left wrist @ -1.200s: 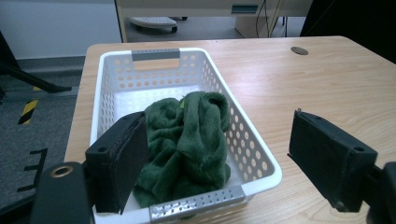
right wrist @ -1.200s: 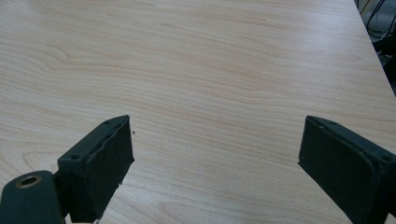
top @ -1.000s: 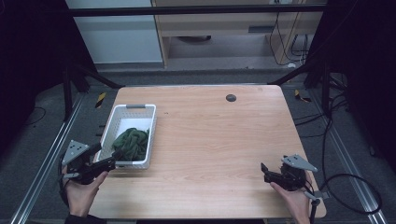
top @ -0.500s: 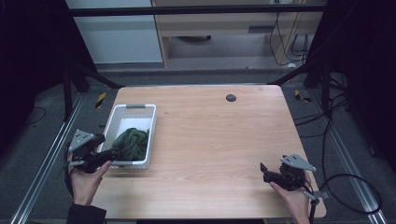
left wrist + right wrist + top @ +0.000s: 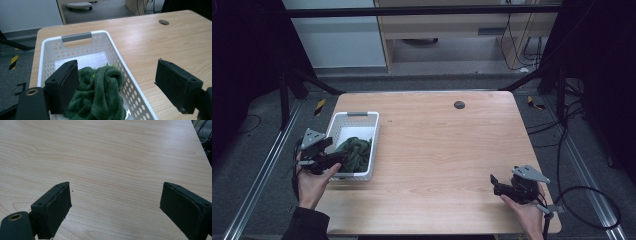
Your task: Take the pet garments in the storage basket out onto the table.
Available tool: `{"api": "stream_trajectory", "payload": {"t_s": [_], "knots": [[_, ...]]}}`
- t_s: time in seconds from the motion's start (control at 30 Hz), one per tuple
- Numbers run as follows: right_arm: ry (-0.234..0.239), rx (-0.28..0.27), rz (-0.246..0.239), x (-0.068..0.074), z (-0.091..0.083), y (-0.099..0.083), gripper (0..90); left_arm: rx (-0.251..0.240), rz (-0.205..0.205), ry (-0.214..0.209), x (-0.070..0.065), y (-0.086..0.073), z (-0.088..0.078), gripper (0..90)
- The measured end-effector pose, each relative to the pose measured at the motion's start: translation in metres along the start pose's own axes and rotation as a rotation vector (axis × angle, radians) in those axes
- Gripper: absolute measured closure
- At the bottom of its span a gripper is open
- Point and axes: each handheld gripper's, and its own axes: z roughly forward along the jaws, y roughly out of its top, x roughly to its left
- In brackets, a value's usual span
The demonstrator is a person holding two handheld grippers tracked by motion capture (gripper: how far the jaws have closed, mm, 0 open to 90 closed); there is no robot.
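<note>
- Right gripper (image 5: 496, 184), held in a hand (image 5: 523, 210) at the near right corner of the table (image 5: 452, 150): jaws spread wide, nothing between them. In the right gripper view the gripper (image 5: 115, 207) hangs over bare wood.
- Left gripper (image 5: 337, 161), held in the left hand (image 5: 314, 181) at the table's near left edge: jaws spread wide, holding nothing. In the left gripper view the gripper (image 5: 116, 83) straddles the near right wall of the basket (image 5: 117, 60), one jaw inside beside the cloth (image 5: 100, 95), the other outside over the table (image 5: 155, 42).
- The white perforated basket (image 5: 373, 137) stands on the left side of the table, its long side running away from the person.
- The dark green cloth (image 5: 357, 152) lies bunched in the basket's near half; the far half shows bare white floor.
- A grey handle strip (image 5: 76, 37) sits on the basket's far rim.
- A round hole (image 5: 459, 104) lies near the table's far edge; it also shows in the left gripper view (image 5: 163, 22).
</note>
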Motion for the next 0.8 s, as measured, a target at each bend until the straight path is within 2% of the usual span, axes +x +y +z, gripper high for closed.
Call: {"api": "stream_trajectory", "payload": {"t_s": [0.33, 0.6, 0.8], "knots": [[0.002, 0.0, -0.01, 0.001, 0.001, 0.0, 9.6, 0.038, 0.005, -0.007, 0.005, 0.007, 0.015, 17.9], [0.003, 0.004, -0.012, 0.0, 0.002, 0.0, 9.6, 0.096, 0.02, -0.002, 0.006, 0.009, 0.031, 17.6], [0.006, 0.013, -0.015, 0.0, 0.003, 0.0, 9.6, 0.131, 0.015, -0.007, 0.01, 0.009, 0.04, 17.6]]}}
